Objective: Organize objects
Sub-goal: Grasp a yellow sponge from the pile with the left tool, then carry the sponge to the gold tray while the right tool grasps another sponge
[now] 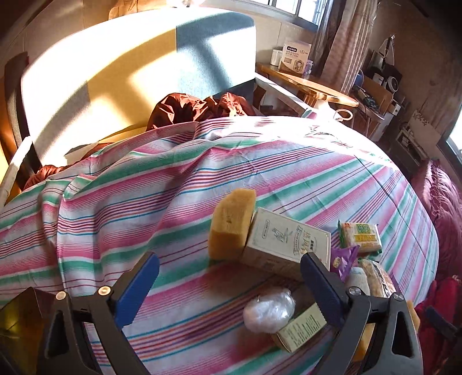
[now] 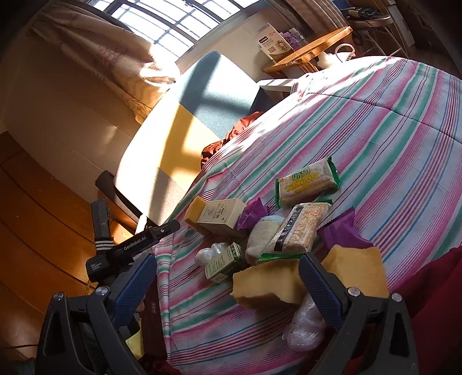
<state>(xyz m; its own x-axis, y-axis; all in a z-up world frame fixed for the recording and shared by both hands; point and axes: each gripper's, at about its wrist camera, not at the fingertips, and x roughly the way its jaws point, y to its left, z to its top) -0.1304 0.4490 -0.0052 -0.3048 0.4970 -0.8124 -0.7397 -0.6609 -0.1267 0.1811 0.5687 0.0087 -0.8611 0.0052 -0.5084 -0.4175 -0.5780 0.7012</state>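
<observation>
A striped quilt (image 1: 202,184) covers the bed and carries everything. Behind it stands a grey headboard (image 1: 121,80), sunlit in patches, with a barred window (image 2: 170,23) and curtain (image 2: 95,49) beyond. A wooden side table (image 1: 306,83) holding a white box (image 1: 296,56) sits past the bed's far corner; wood floor (image 2: 37,202) runs along the bed's edge. Most of the quilt toward the headboard lies bare.

The clutter is bunched near one edge: a cream box (image 1: 286,245) with a sponge (image 1: 231,225) leaning against it, a green snack pack (image 1: 361,238), a cracker pack (image 2: 300,228), purple wrappers (image 2: 343,230), a small green box (image 1: 300,328) and a plastic-wrapped ball (image 1: 268,311).

The left gripper (image 1: 229,291) hovers spread wide, empty, over quilt just before the boxes. The right gripper (image 2: 228,291) is also spread, a second sponge (image 2: 265,282) lying between its fingers, ungripped.
</observation>
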